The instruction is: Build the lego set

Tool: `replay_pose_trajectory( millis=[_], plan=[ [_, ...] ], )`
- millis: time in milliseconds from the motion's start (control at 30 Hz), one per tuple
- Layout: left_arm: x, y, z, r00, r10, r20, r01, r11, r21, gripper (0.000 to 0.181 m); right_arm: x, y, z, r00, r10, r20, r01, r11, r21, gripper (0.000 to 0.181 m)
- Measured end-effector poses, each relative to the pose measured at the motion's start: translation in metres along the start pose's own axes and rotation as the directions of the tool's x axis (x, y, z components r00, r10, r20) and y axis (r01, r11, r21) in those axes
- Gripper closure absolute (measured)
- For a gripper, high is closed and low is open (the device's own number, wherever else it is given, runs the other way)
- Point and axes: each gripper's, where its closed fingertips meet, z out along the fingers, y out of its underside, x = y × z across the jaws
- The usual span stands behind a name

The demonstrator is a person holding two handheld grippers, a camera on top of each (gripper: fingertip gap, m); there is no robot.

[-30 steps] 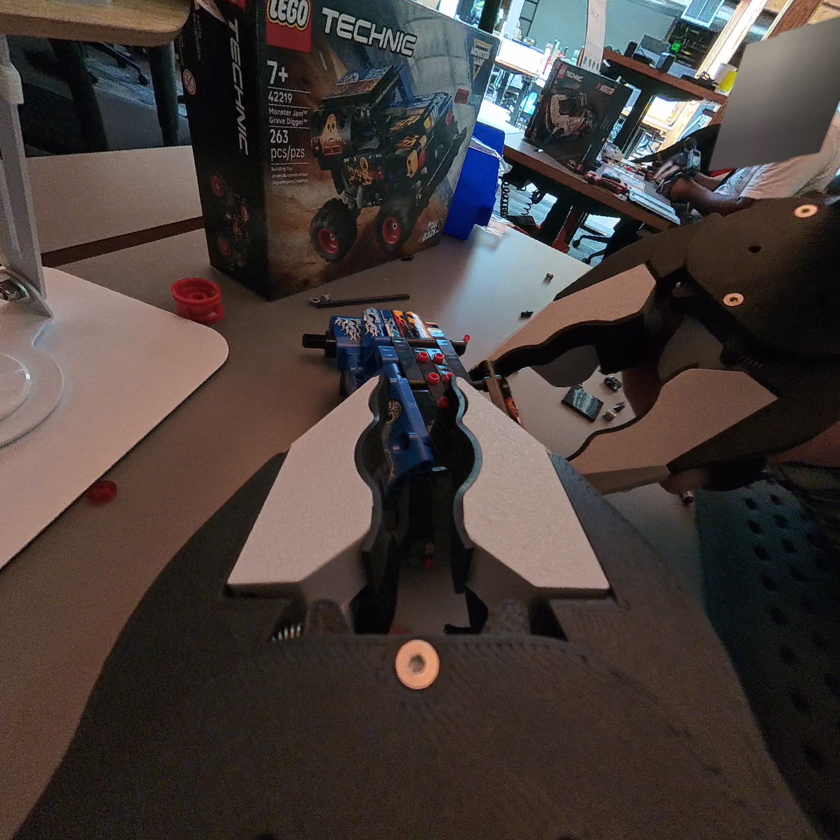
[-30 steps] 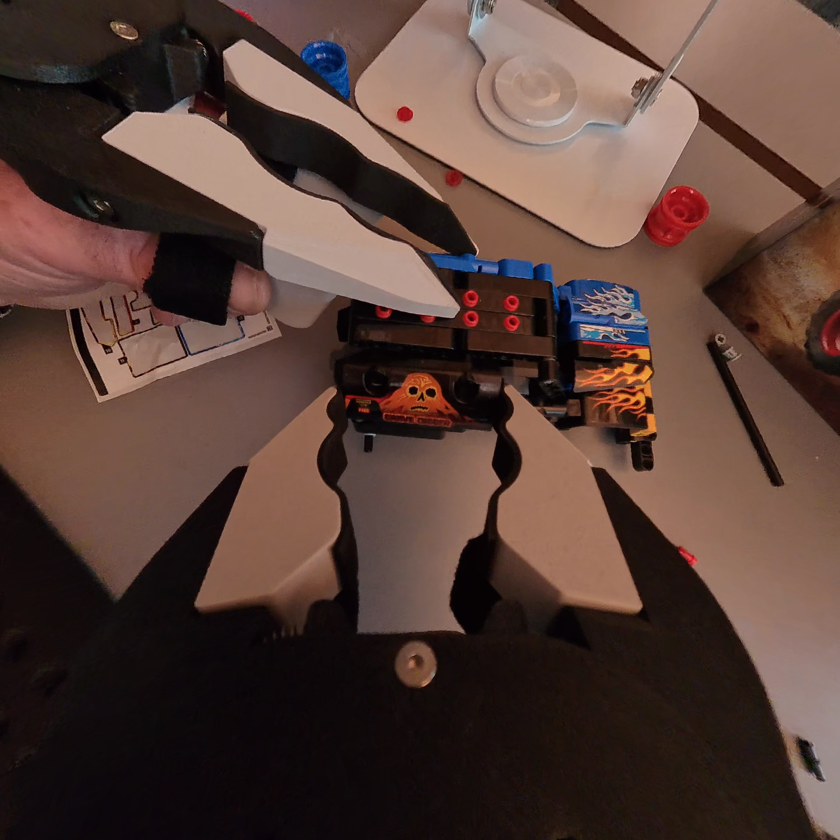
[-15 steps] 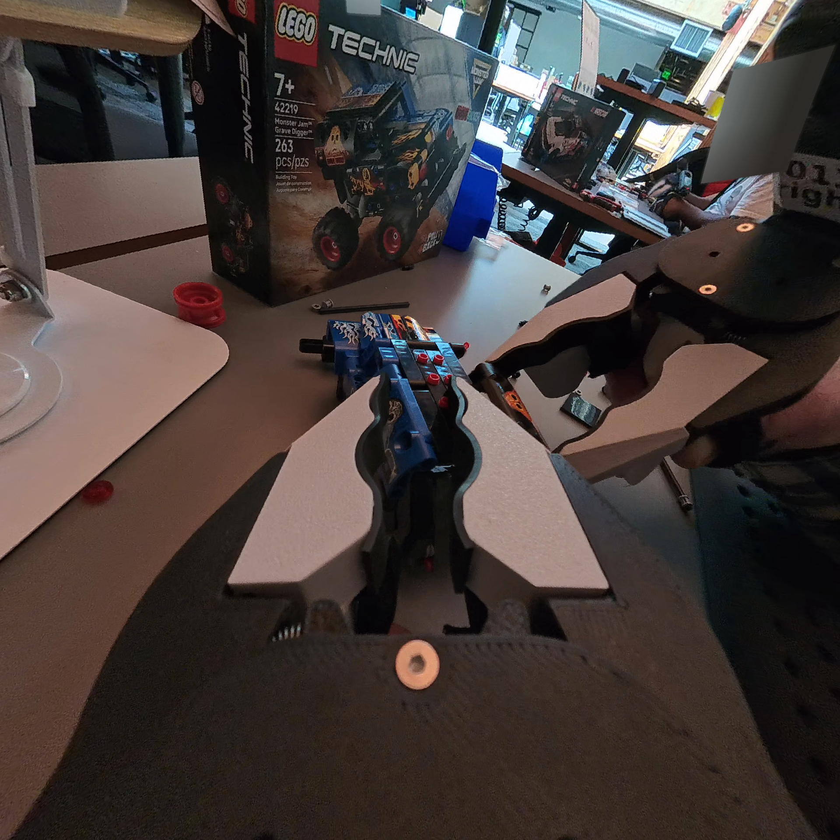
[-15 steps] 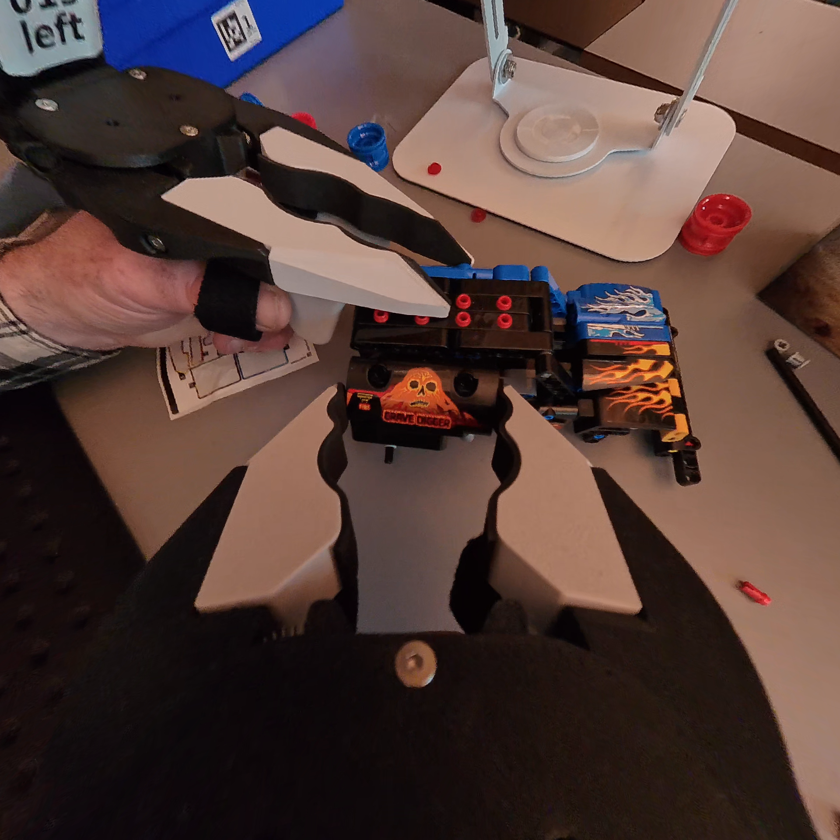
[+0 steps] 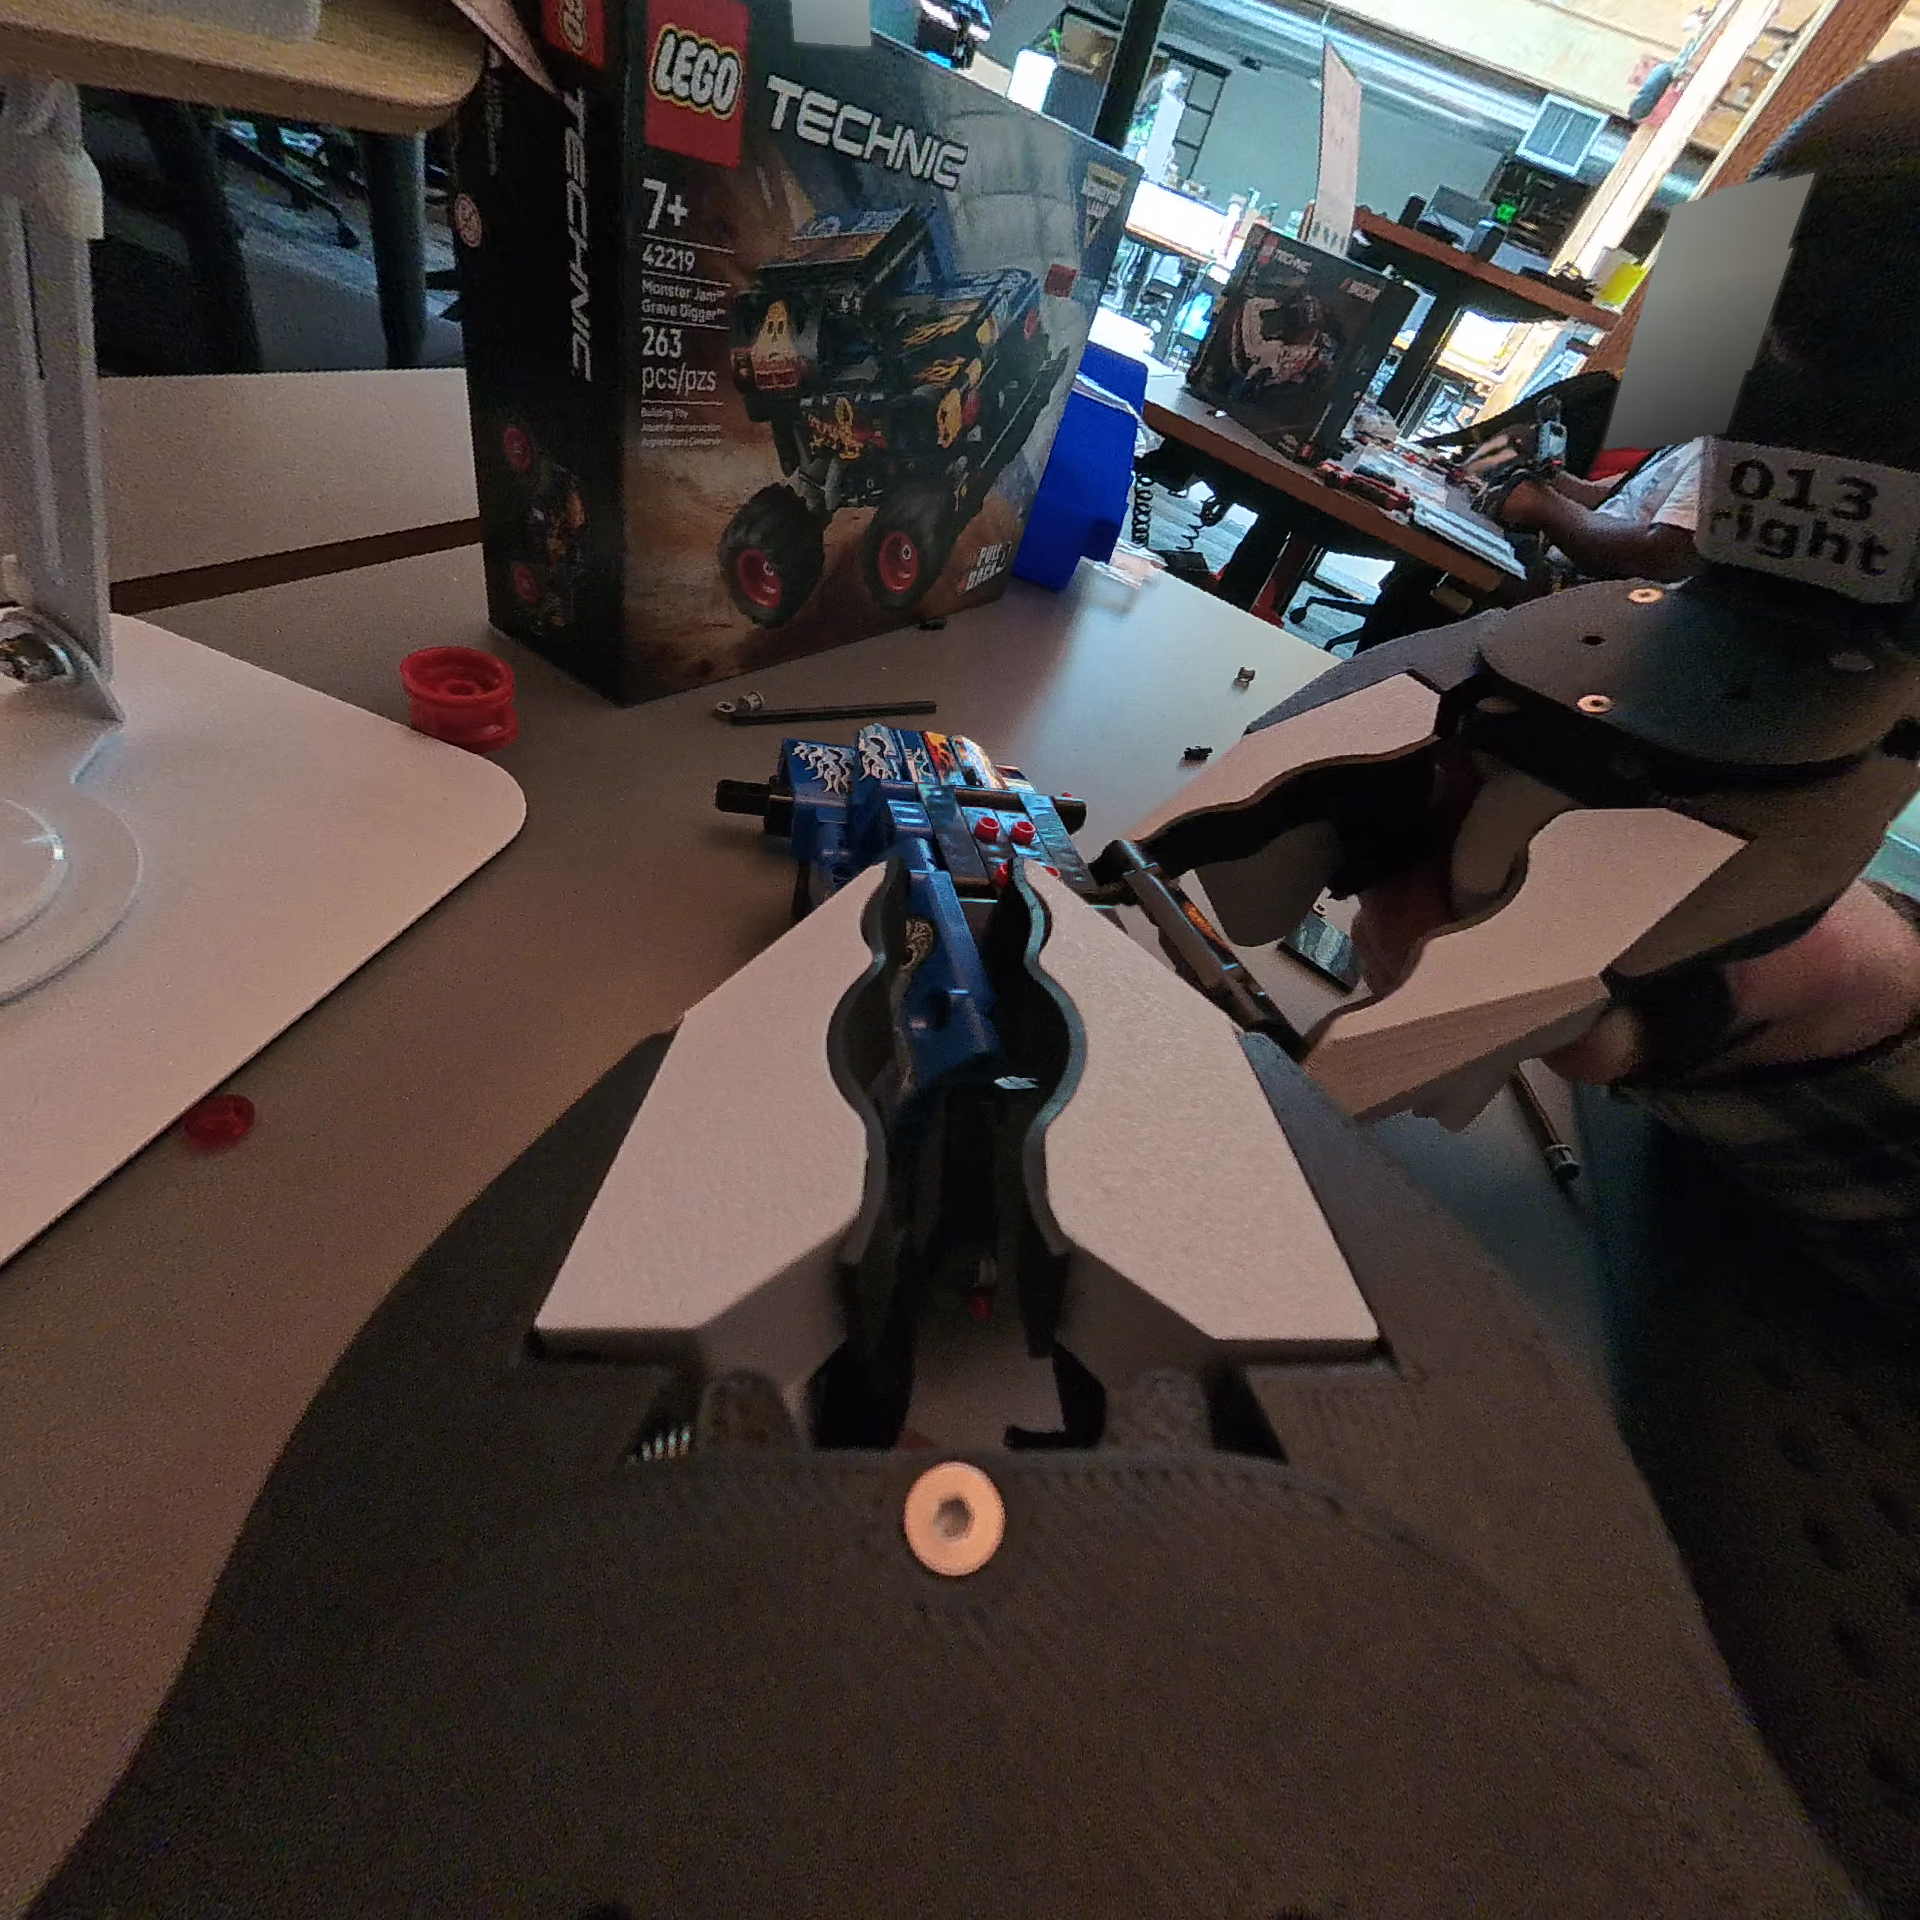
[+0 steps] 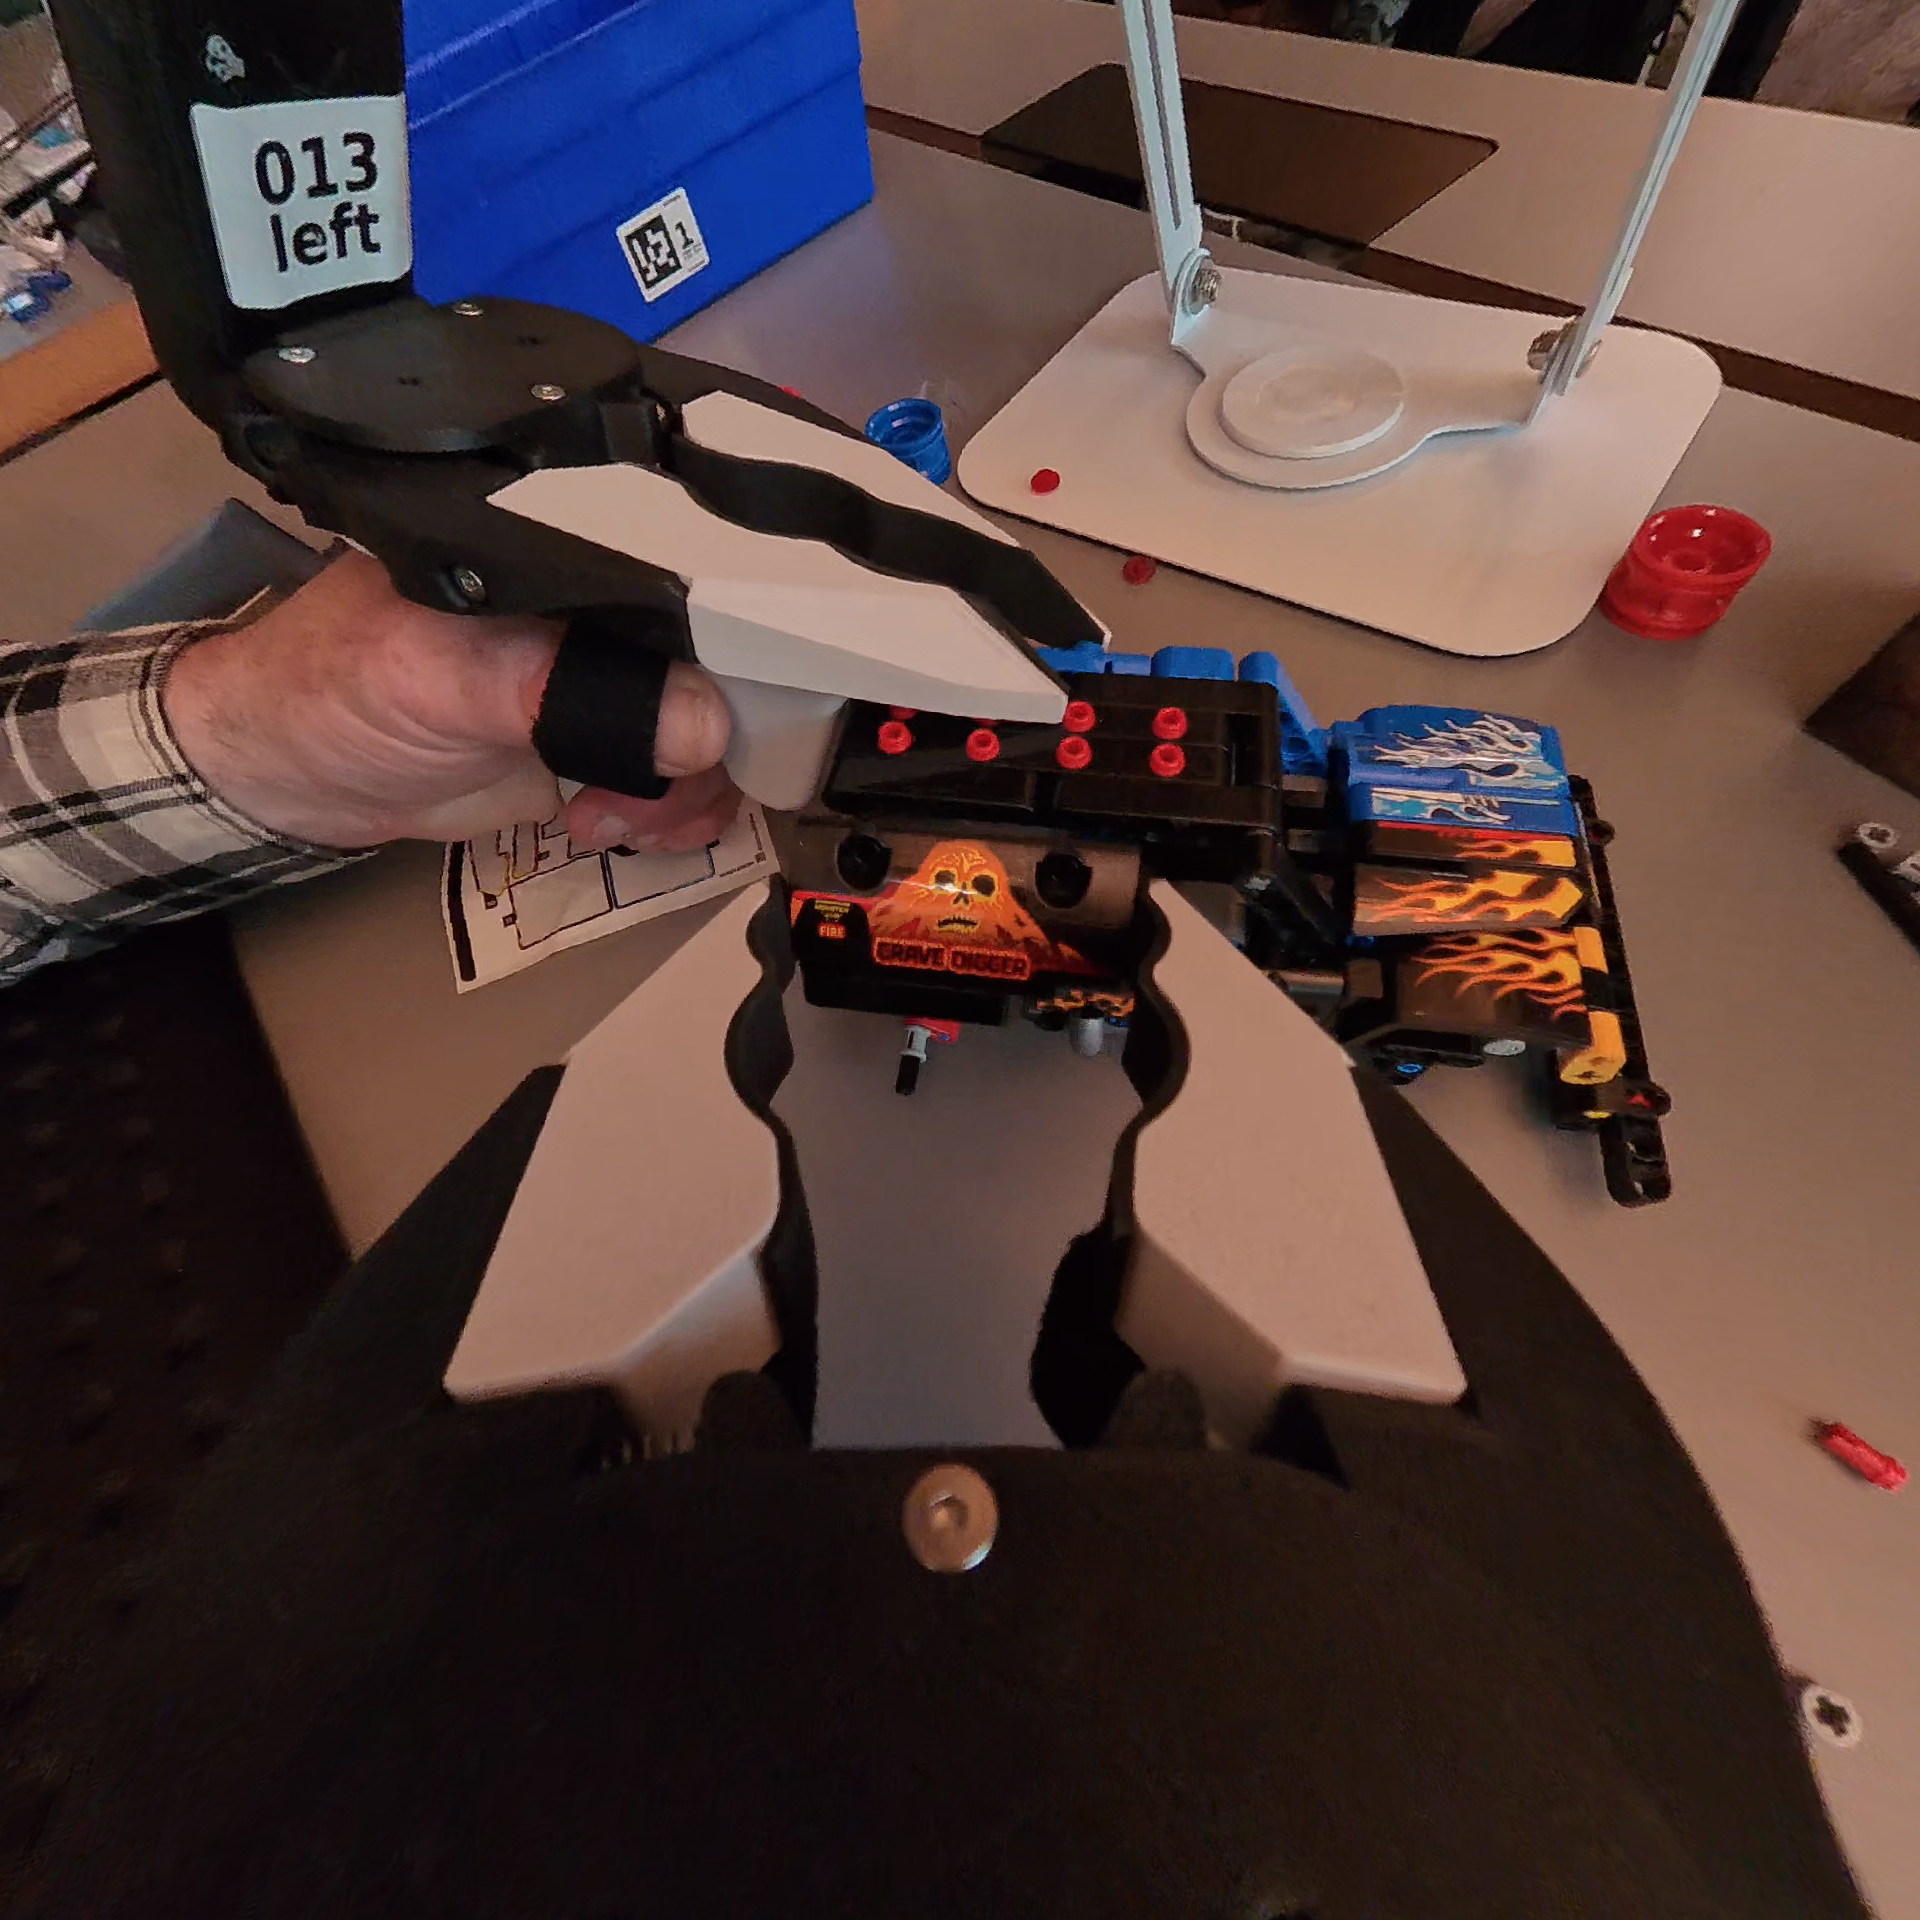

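The partly built truck [image 5: 904,800] is blue and black with flame stickers and red pins on top, and it lies low over the grey table. My left gripper [image 5: 956,883] is shut on its blue rear end. In the right wrist view this gripper [image 6: 1081,665] reaches onto the truck [image 6: 1195,748] from the left. My right gripper [image 6: 961,904] has its jaws wide apart, pressed against both ends of the black side panel with the skull sticker [image 6: 956,935]. It also shows in the left wrist view [image 5: 1226,956] at the truck's right side.
The set's box [image 5: 790,343] stands behind the truck. A white stand base [image 6: 1351,520] lies beyond it, with a red wheel hub [image 6: 1683,571] and a blue wheel hub [image 6: 909,436] beside it. A black axle [image 5: 831,712], a sticker sheet [image 6: 582,894], a red pin [image 6: 1860,1455] and a blue bin [image 6: 623,135] are around. The gap from one gripper's tips to the other's is roughly 4 cm. The red pin [image 6: 1860,1455] lies around 15 cm away from my right fingertips.
My right gripper has pitched back around the panel, so its view shows the panel more face-on and more of the far table. Its jaw width is unchanged. My left gripper has barely moved.
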Motion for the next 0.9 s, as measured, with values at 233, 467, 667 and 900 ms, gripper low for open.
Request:
replay_pose_trajectory(
  millis=[233, 467, 667, 900],
  plan=[
    [0.0002, 0.0, 0.0, 1.0, 0.012, 0.003, -0.012, 1.0, 0.001, 0.163, -0.0001, 0.0002, -0.0003, 0.999, 0.029, -0.022, -0.029, 1.0, 0.008, 0.118],
    [-0.0005, -0.0003, -0.0005, 1.0, -0.003, 0.02, 0.003, 1.0, 0.026, 0.163, 0.0026, 0.003, 0.0034, 0.99, -0.045, -0.134, 0.041, 0.999, -0.034, 0.118],
    [-0.0026, -0.0011, -0.001, 0.999, -0.005, 0.035, 0.003, 0.999, 0.041, 0.164, 0.0041, 0.0031, 0.0064, 0.98, -0.061, -0.19, 0.051, 0.997, -0.055, 0.118],
    [-0.0036, -0.0014, -0.0017, 0.999, -0.003, 0.048, 0.001, 0.998, 0.056, 0.166, 0.007, 0.0052, 0.009, 0.952, -0.127, -0.277, 0.1, 0.989, -0.108, 0.118]
  ],
)
